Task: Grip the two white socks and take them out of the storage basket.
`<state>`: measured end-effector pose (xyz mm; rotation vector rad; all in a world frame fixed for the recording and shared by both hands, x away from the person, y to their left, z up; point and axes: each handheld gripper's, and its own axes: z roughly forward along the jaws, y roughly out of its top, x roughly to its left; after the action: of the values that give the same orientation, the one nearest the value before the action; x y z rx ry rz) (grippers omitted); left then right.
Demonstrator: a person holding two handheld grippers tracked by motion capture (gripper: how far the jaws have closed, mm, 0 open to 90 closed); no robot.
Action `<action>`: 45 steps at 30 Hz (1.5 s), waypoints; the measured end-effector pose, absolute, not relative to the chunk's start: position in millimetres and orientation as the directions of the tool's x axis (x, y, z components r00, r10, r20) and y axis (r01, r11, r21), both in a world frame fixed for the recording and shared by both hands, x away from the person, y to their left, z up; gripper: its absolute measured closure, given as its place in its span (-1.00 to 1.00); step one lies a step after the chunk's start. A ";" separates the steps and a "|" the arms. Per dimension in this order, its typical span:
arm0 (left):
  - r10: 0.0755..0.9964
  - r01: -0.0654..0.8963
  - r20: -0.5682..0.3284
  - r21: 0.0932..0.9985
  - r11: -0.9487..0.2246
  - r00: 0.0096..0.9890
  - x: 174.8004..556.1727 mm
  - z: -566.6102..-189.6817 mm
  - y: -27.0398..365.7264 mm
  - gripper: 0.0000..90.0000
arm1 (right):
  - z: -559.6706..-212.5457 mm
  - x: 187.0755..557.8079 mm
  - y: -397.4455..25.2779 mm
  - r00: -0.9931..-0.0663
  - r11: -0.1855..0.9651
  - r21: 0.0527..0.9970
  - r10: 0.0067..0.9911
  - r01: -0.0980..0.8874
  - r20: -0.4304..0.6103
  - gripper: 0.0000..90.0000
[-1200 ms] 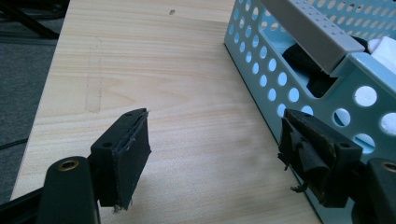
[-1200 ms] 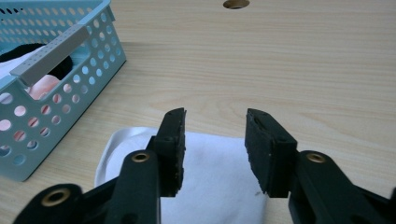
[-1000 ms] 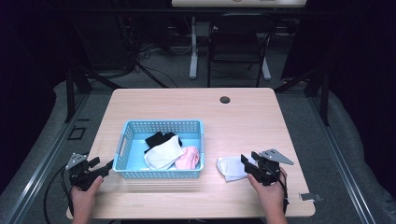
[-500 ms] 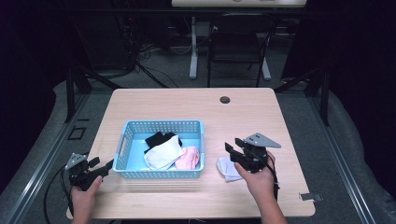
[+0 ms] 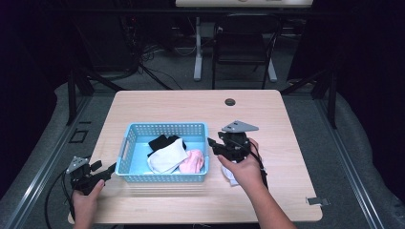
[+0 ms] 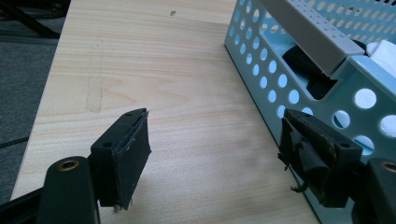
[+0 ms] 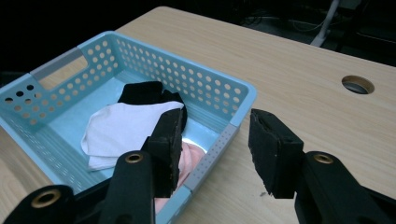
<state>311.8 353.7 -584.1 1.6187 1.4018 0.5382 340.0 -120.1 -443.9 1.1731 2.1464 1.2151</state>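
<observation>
From above, a light blue plastic basket with holes (image 5: 165,151) sits on the pale wooden counter (image 5: 267,109), holding a black cloth (image 5: 161,141), a white cloth (image 5: 167,156) and a pink cloth (image 5: 193,161). The right gripper (image 5: 213,145) hovers at its right end. In the left gripper view, the left gripper (image 6: 215,154) has its jaws wide apart and empty, beside the basket's wall. In the right gripper view, the jaws are apart and empty over the basket's corner
</observation>
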 end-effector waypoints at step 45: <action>0.936 0.540 -0.232 0.840 0.055 0.264 312.5 -583.3 355.4 -0.46 | -523.3 443.5 -5.0 -0.428 0.301 0.398 0.858 0.867 0.284 0.51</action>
<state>312.5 355.4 -583.3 1.6084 1.3969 0.5366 443.5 -5.0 -523.3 1.6892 2.5470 0.7972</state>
